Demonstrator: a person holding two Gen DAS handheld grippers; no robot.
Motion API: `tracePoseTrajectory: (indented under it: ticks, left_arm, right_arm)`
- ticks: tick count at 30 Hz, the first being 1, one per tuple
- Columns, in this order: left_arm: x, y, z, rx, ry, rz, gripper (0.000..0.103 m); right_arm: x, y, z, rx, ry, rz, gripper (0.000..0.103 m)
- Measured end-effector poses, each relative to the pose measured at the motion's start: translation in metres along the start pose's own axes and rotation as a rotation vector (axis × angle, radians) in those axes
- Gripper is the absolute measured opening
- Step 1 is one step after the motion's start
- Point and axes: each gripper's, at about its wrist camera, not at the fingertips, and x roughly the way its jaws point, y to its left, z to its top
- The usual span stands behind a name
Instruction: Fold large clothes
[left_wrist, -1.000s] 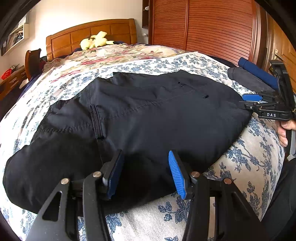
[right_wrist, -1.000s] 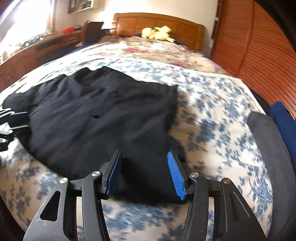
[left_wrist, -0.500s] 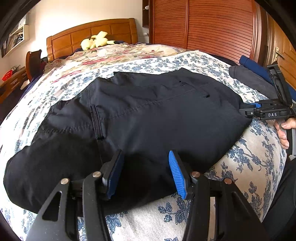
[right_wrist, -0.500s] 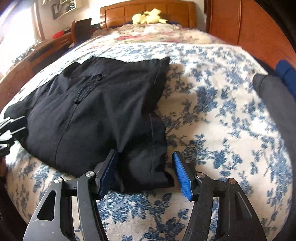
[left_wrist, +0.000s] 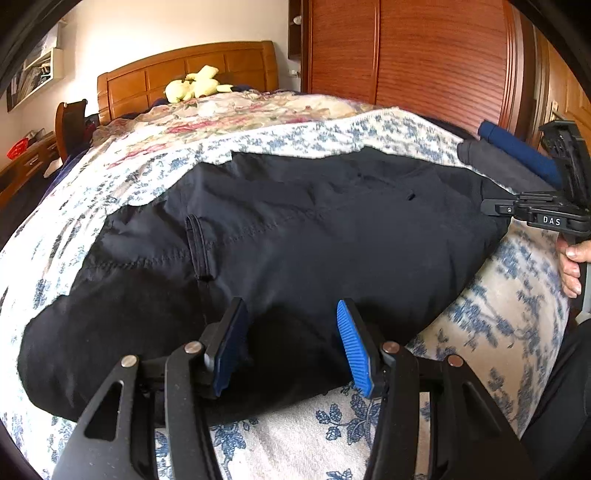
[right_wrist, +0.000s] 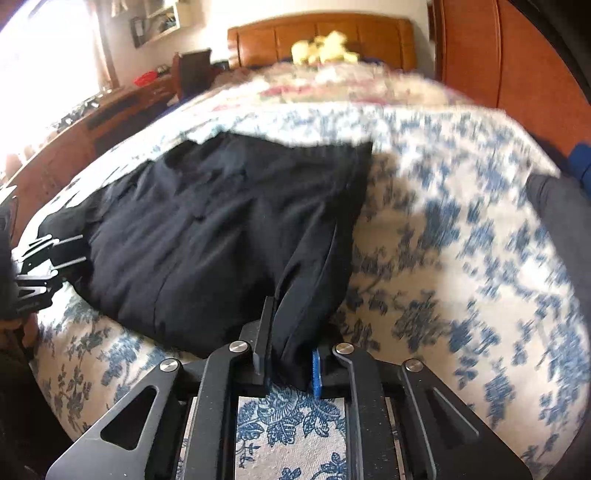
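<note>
Left wrist view looks across black trousers spread flat on a blue-flowered bedspread. The left gripper hangs over the near hem with its jaws standing half apart; cloth lies below the gap, and whether the blue pads touch it I cannot tell. At 3 o'clock the right gripper reaches in from the side, its tip at the trousers' right edge, with a hand on its handle. Only this view shows a belt loop at about 9 o'clock from the garment's middle and the stitched seam running from it.

Right wrist view shows the grip that the other cannot: the right gripper has just been closing and now pinches a bunched corner of the trousers between nearly meeting pads, the cloth standing up in a ridge from the jaws towards 12 o'clock. The left gripper sits at 9 o'clock on the garment's far edge.

Bare bedspread lies open from 1 to 4 o'clock, up to a grey folded item near the edge. Beyond the trousers the bed runs clear to a floral quilt, a yellow plush toy and the headboard. A wooden wardrobe closes the right side.
</note>
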Motion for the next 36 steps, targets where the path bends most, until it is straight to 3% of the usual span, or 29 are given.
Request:
tracePoseTrajectory:
  ticks: [4, 10, 15, 19, 27, 36]
  left_arm:
    - [-0.021, 0.001, 0.009, -0.014, -0.045, -0.020, 0.050]
    - [-0.046, 0.007, 0.008, -0.012, -0.082, -0.036, 0.050]
    - [-0.064, 0.012, 0.007, -0.014, -0.112, -0.046, 0.050]
    - [-0.075, 0.016, 0.006, -0.022, -0.129, -0.047, 0.050]
    - [-0.087, 0.026, 0.002, -0.041, -0.146, -0.047, 0.050]
    - [-0.094, 0.039, -0.002, -0.068, -0.152, -0.036, 0.050]
  right_arm:
    - [-0.024, 0.006, 0.010, -0.009, -0.091, -0.023, 0.008]
    - [-0.055, 0.008, 0.020, -0.019, -0.149, -0.104, 0.007]
    - [-0.096, -0.019, 0.031, 0.008, -0.170, -0.221, 0.007]
    - [-0.115, -0.049, 0.030, 0.039, -0.131, -0.315, 0.007]
    - [-0.094, -0.061, 0.015, 0.068, -0.019, -0.343, 0.007]
    - [-0.099, -0.023, 0.041, 0.017, -0.071, -0.300, 0.007]
